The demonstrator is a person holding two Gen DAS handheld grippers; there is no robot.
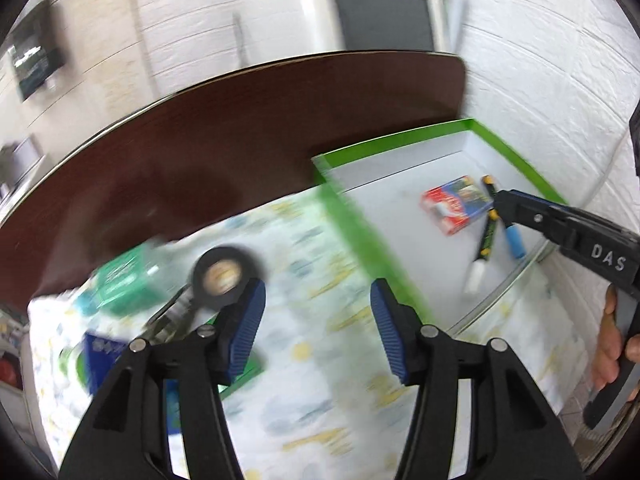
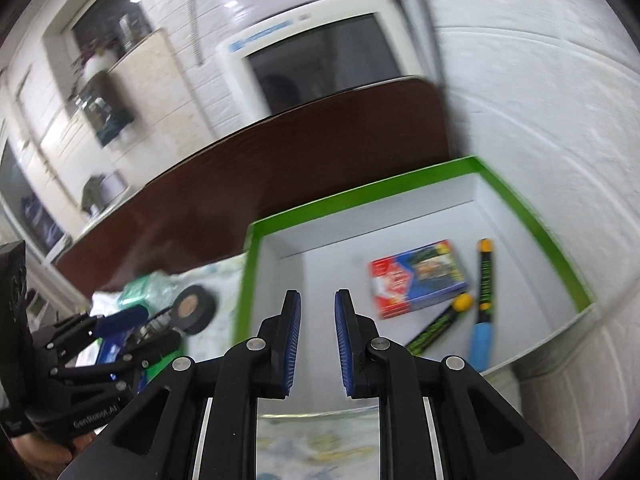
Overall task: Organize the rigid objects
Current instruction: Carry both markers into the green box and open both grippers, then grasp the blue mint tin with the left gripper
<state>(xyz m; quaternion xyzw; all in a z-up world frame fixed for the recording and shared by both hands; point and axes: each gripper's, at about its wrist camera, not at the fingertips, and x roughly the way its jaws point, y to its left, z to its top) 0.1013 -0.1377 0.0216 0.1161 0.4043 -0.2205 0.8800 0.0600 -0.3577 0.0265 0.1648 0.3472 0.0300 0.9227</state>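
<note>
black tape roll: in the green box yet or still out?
Out. The black tape roll lies on the patterned cloth, left of the green box; the box holds only a card pack and markers.

Brightness: both views bright and even, daylight-white on the white textured wall [image 1: 552, 52].
Glare: a pale sheen runs along the rim of the dark brown glossy tabletop [image 1: 224, 120]; the grey screen of the cream boxy monitor [image 2: 320, 64] shows faint reflections.
Shadows: soft and short, under the red-and-blue rectangular carton [image 2: 416, 276] inside the green-rimmed white box [image 2: 532, 224].
Blur: motion smear strongest from 7 to 10 o'clock in the left wrist view; the black tape roll [image 1: 224, 276] is streaked.
Distortion: fisheye bends straight edges; black vignette fills the corners.
</note>
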